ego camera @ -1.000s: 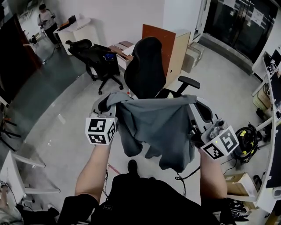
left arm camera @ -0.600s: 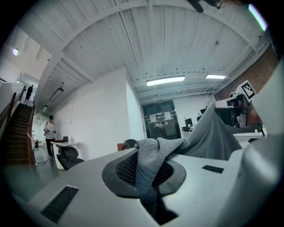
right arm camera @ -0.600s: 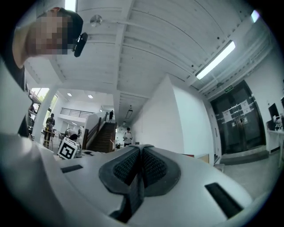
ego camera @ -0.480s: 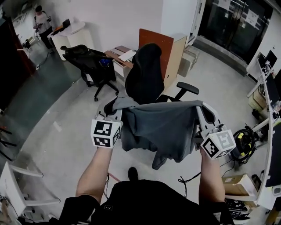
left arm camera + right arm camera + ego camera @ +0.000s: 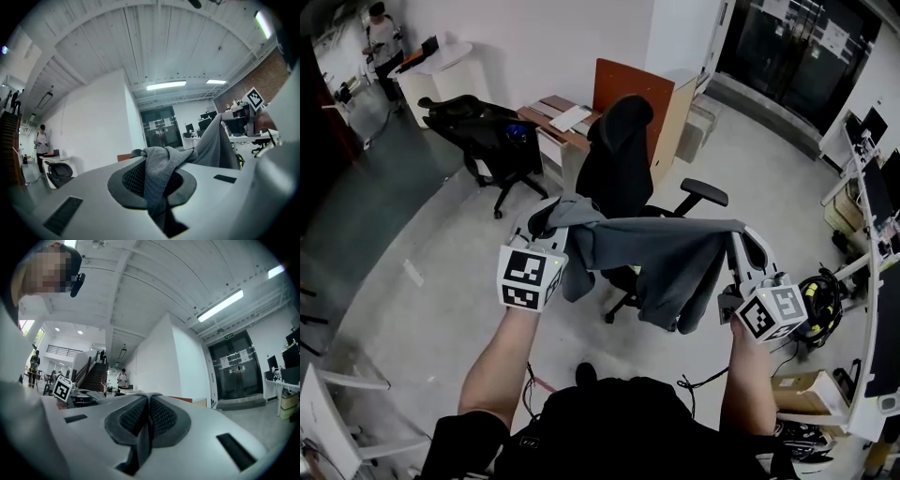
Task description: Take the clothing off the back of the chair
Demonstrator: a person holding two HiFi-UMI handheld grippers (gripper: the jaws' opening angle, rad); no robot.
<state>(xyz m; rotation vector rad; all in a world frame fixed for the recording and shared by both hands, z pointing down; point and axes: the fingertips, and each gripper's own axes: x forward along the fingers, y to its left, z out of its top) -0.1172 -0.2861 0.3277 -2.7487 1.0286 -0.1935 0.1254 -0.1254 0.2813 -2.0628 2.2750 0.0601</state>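
Your left gripper and right gripper are each clamped on the grey clothing. It hangs stretched between them, near side of the black chair. A 2nd chair and a desk stand far left.

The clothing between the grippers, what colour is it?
The clothing is plain grey; the head view shows it best.

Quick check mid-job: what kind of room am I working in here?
Probably an open-plan office: a black office chair on castors, monitors on desks at the right, and dark glass doors beyond.
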